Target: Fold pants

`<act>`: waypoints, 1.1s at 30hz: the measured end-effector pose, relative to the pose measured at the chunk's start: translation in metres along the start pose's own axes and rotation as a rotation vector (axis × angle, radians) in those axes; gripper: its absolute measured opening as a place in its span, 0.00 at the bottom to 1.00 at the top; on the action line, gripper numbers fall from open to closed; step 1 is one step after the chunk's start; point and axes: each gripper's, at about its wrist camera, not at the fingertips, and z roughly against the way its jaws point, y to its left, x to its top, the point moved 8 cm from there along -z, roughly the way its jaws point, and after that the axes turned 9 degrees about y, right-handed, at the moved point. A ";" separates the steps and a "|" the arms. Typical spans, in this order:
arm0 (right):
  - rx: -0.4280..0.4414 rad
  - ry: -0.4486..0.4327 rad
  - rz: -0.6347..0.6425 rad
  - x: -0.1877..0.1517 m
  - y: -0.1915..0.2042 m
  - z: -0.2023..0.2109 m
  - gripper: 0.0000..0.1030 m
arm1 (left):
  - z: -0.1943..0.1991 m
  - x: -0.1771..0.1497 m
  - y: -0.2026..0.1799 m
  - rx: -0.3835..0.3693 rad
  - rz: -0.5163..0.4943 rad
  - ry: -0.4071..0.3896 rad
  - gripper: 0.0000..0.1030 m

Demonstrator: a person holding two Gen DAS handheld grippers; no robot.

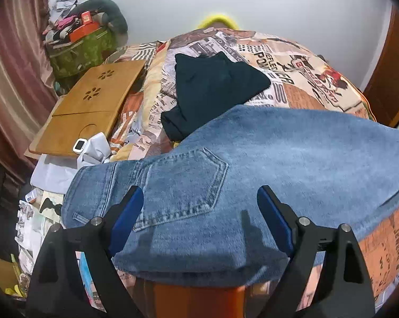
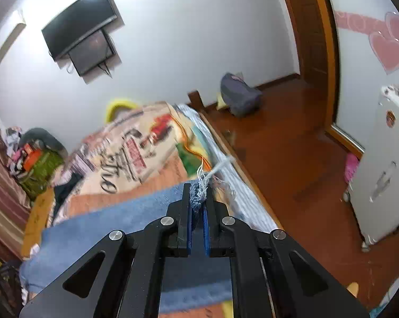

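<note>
Blue denim jeans (image 1: pixel 265 164) lie across the patterned bedspread (image 1: pixel 305 79), back pocket (image 1: pixel 183 185) up, waist end to the left. My left gripper (image 1: pixel 199 201) is open, its blue-padded fingers straddling the jeans just above the seat, holding nothing. In the right wrist view my right gripper (image 2: pixel 198 198) is shut on the frayed hem of the jeans (image 2: pixel 106 222), with white threads sticking out past the fingertips; the leg stretches away to the left over the bed.
A folded dark garment (image 1: pixel 212 90) lies on the bed beyond the jeans. A wooden lap tray (image 1: pixel 90 108) and clutter sit at the left. The bed's right edge (image 2: pixel 239 175) drops to a wooden floor with a grey bag (image 2: pixel 239 95) and a white fridge (image 2: pixel 385 164).
</note>
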 end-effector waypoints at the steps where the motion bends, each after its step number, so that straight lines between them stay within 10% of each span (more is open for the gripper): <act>1: -0.017 0.046 -0.003 -0.013 -0.008 -0.013 0.05 | 0.000 -0.003 0.000 -0.001 0.000 0.006 0.86; 6: -0.106 0.237 -0.051 -0.077 -0.047 -0.053 0.07 | -0.007 -0.025 0.011 -0.011 0.027 0.065 0.86; 13: -0.116 0.210 -0.032 -0.083 -0.046 -0.013 0.08 | -0.002 -0.044 0.033 0.039 0.046 0.070 0.86; 18: 0.005 0.165 0.139 -0.078 0.033 0.001 0.37 | 0.004 -0.055 0.025 0.030 -0.014 0.054 0.86; 33: 0.349 0.368 0.684 -0.189 0.273 -0.049 0.41 | -0.010 -0.043 -0.066 0.049 -0.364 0.024 0.89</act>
